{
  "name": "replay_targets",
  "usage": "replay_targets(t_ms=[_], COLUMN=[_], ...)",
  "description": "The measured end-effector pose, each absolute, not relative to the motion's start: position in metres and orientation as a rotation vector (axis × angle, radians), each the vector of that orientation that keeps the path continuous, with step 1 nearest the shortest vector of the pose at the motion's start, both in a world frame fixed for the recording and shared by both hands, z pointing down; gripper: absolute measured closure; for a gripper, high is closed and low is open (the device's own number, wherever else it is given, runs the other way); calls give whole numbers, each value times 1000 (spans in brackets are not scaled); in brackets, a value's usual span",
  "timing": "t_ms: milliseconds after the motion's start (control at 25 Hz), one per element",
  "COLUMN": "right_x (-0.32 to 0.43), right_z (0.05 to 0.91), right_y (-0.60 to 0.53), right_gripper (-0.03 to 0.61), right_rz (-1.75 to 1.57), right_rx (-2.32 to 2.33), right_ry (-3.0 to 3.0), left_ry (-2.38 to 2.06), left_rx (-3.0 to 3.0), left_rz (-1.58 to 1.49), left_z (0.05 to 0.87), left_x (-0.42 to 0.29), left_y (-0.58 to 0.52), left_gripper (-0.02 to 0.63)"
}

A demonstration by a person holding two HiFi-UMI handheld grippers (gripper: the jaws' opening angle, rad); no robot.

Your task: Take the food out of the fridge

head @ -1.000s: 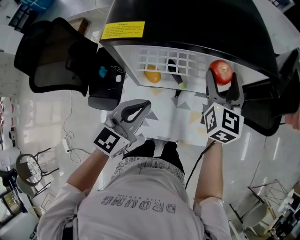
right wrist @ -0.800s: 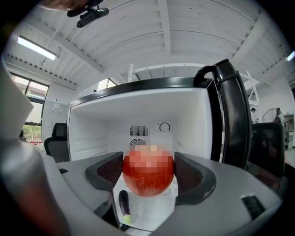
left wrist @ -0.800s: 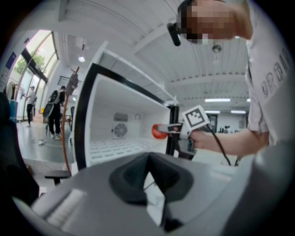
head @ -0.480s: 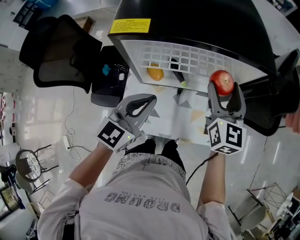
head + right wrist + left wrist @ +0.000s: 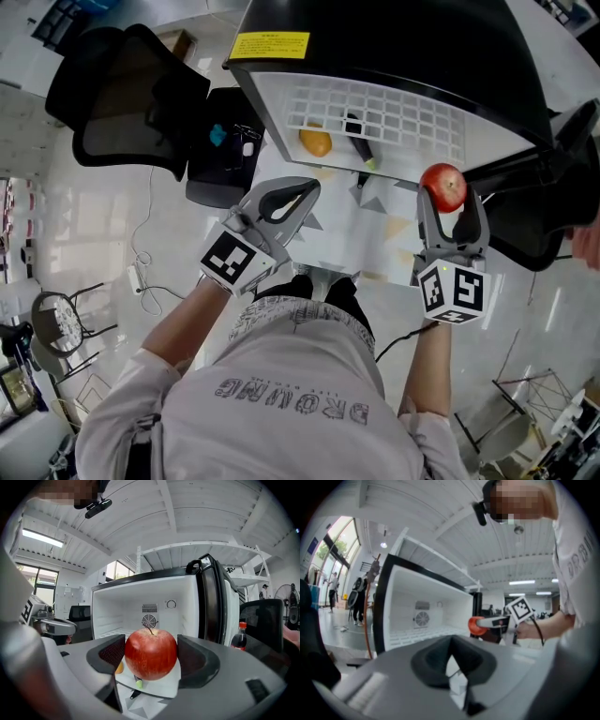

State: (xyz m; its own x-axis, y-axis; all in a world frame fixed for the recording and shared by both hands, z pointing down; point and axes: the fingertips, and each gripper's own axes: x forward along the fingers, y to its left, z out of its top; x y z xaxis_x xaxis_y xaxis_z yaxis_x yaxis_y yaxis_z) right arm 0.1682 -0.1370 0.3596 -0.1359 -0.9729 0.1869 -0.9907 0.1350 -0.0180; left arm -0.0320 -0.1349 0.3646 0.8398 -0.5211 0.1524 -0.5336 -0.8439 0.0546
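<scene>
The black fridge (image 5: 394, 47) stands open, its white wire shelf (image 5: 394, 117) showing. On the shelf lie an orange (image 5: 315, 142) and a dark long item with a green tip (image 5: 357, 136). My right gripper (image 5: 448, 195) is shut on a red apple (image 5: 443, 185), held just outside the fridge's front edge at the right. In the right gripper view the apple (image 5: 150, 652) sits between both pads, with the fridge cavity (image 5: 140, 609) behind it. My left gripper (image 5: 302, 189) hangs in front of the fridge at the left, shut and empty; its tips (image 5: 451, 641) meet.
Black office chairs stand to the left (image 5: 131, 103) and right (image 5: 553, 187) of the fridge. The open fridge door (image 5: 213, 602) is at the right, with a cola bottle (image 5: 240, 637) beyond it. A patterned white mat (image 5: 361, 234) lies below the opening. A cable (image 5: 141, 272) runs on the floor.
My right gripper has drawn the apple back from the shelf's front edge, toward me. The left gripper has shifted slightly right and stays shut.
</scene>
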Motion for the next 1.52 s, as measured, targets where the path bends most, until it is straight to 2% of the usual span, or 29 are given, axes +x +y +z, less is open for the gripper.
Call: replay_targets(t_ms=[1520], right_x=[166], right_z=[389], right_y=[-103], right_gripper=[261], right_rz=[279], right_rx=[1745], right_ry=[-2387], left_ry=[-947], left_rx=[2872], left_rz=[229], left_z=[373], left_x=[-23], left_y=[-135], left_gripper=[607])
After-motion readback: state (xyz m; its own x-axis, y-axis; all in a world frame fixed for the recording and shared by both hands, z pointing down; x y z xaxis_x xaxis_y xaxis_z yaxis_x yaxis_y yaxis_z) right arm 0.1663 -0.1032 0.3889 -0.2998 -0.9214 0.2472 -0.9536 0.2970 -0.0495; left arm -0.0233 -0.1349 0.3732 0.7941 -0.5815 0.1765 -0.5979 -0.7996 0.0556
